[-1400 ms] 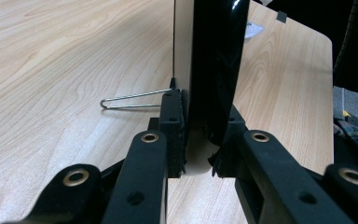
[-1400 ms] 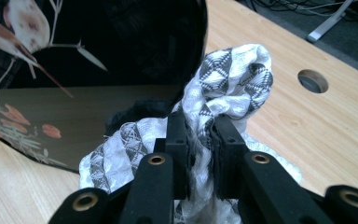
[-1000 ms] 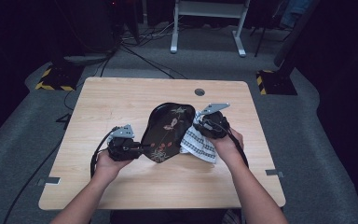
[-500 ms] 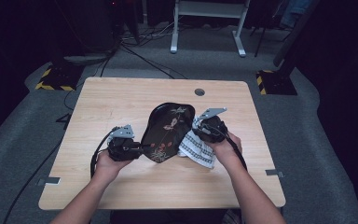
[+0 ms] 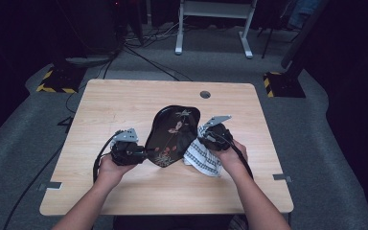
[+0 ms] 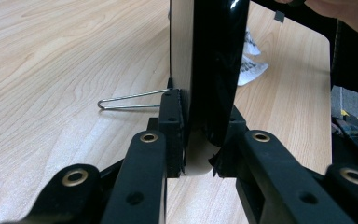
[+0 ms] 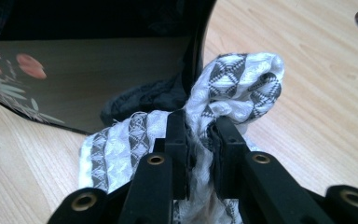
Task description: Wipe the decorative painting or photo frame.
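A black lacquered tray [image 5: 172,134] with a flower pattern stands tilted on its edge at the middle of the table. My left gripper [image 5: 141,154] is shut on its lower left rim. In the left gripper view the jaws [image 6: 200,135] clamp the tray's edge [image 6: 212,70] from both sides. My right gripper [image 5: 207,139] is shut on a bunched white cloth with a grey pattern [image 5: 202,155], which presses against the tray's right side. In the right gripper view the cloth [image 7: 235,86] bulges out above the shut jaws [image 7: 200,130], right next to the glossy tray [image 7: 98,70].
A bent wire piece [image 6: 130,100] lies on the wooden table [image 5: 124,103] behind the tray. A round cable hole [image 5: 205,94] sits near the far edge. Beyond the table, a white desk frame [image 5: 211,24] and cables lie on the grey floor.
My right gripper has sunk a little along the tray's right side with the cloth in it. The left gripper and the tray have stayed put.
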### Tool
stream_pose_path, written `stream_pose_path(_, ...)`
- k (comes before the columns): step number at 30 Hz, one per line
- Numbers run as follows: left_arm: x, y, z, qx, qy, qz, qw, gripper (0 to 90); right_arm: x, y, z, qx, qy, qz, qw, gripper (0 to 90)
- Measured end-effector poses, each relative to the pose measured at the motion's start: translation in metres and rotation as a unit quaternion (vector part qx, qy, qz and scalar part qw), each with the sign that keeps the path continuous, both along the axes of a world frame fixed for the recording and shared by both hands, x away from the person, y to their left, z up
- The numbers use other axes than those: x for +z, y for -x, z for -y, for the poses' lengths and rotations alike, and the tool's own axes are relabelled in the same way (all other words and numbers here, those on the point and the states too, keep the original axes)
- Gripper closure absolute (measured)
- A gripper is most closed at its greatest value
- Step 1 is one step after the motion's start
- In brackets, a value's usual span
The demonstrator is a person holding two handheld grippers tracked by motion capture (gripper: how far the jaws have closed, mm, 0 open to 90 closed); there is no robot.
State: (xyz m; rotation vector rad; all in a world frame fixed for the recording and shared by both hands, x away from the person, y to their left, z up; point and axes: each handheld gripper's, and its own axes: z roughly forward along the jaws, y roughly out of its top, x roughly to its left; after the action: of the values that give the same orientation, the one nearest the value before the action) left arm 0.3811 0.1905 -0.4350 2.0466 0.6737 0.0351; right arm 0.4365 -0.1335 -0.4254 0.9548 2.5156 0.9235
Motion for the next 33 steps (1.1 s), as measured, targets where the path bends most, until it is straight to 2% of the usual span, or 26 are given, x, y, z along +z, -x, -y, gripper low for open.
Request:
stream_pose_path(18, 0.0, 0.0, 0.0, -0.001, 0.001, 0.0, 1.0, 77.3, -0.021, -0.001, -0.003, -0.001, 0.009, -0.027, 0.9996, 79.3)
stream_pose_path(33, 0.0, 0.0, 0.0, 0.0, 0.001, 0.0, 1.0, 77.3, -0.037, 0.0, -0.014, 0.009, 0.036, -0.064, 0.9973, 79.1)
